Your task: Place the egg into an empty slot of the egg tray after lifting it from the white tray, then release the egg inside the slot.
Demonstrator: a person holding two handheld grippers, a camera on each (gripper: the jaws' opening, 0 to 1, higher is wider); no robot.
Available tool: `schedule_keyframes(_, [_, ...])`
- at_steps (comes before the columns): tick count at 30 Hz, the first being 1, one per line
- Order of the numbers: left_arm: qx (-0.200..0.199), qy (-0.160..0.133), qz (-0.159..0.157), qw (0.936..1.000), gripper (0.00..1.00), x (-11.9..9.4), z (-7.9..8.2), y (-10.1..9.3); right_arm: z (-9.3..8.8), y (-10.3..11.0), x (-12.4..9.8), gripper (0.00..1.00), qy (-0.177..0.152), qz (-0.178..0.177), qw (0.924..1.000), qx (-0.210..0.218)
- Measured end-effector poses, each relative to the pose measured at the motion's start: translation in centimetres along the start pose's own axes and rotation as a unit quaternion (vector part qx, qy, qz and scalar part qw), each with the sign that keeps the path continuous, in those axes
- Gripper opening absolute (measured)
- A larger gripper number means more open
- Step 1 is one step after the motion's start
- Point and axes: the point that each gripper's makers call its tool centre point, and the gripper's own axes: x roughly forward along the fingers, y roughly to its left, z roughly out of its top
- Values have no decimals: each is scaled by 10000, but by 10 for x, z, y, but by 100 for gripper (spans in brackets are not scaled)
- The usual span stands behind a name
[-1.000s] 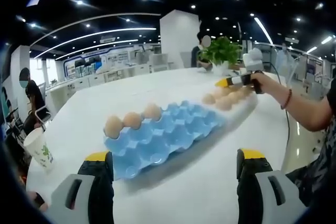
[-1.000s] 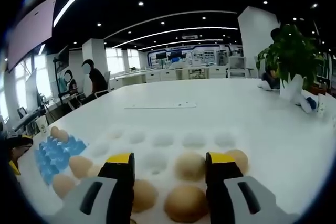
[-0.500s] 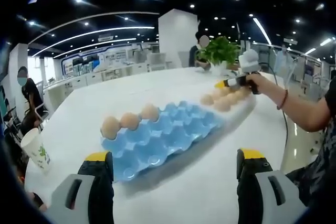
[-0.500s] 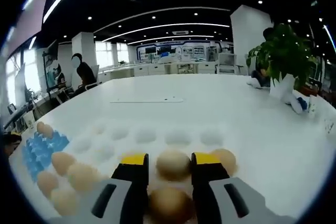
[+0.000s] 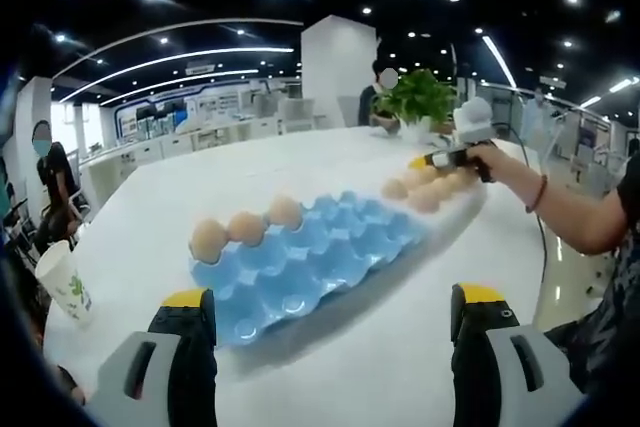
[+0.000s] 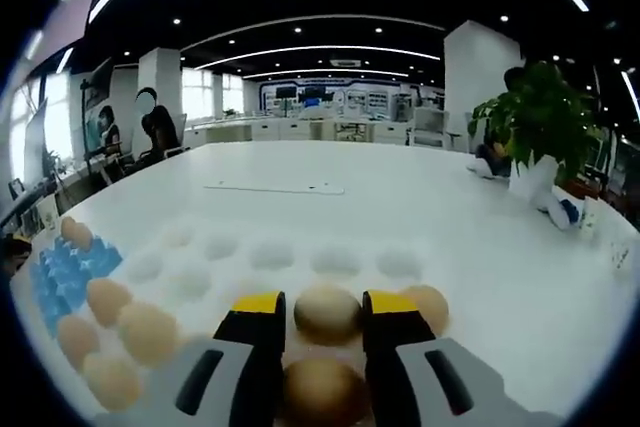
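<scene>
Jaws of our right gripper point(image 6: 314, 309) clamp one egg point(image 6: 327, 313) in the white tray point(image 6: 330, 259), ready for lifting; left gripper point(image 5: 330, 312) waits open near the blue egg tray point(image 5: 320, 262).

The left gripper view looks low across the white table point(image 5: 400, 347) from well back, facing the blue egg tray point(image 5: 310, 262) and, beyond it, the white tray point(image 5: 440, 187). The right gripper view sits close over that white tray point(image 6: 300, 267), facing outward. Both views share the two trays.
</scene>
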Motion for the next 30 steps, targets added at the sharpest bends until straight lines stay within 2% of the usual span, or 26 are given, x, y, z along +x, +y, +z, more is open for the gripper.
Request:
schedule_keyframes(7, [-27, -18, -4, 10000, 100, -1, -2, 1, -1, 0, -1, 31, -7, -15, 10000, 23])
schedule_keyframes(11, [-9, -35, -4, 10000, 100, -2, -1, 2, 0, -3, -2, 28, -45, -164, 9997, 158])
schedule_keyframes(24, [8, -43, 2, 10000, 100, -5, 0, 1, 0, -3, -2, 27, 18, -138, 9995, 291])
schedule_keyframes(28, [6, -31, 36, 10000, 100, -6, -1, 3, 2, -5, -2, 27, -24, -185, 9988, 459])
schedule_keyframes(30, [8, -37, 38, 10000, 100, -7, -1, 3, 2, -5, -1, 27, -43, -170, 9991, 377])
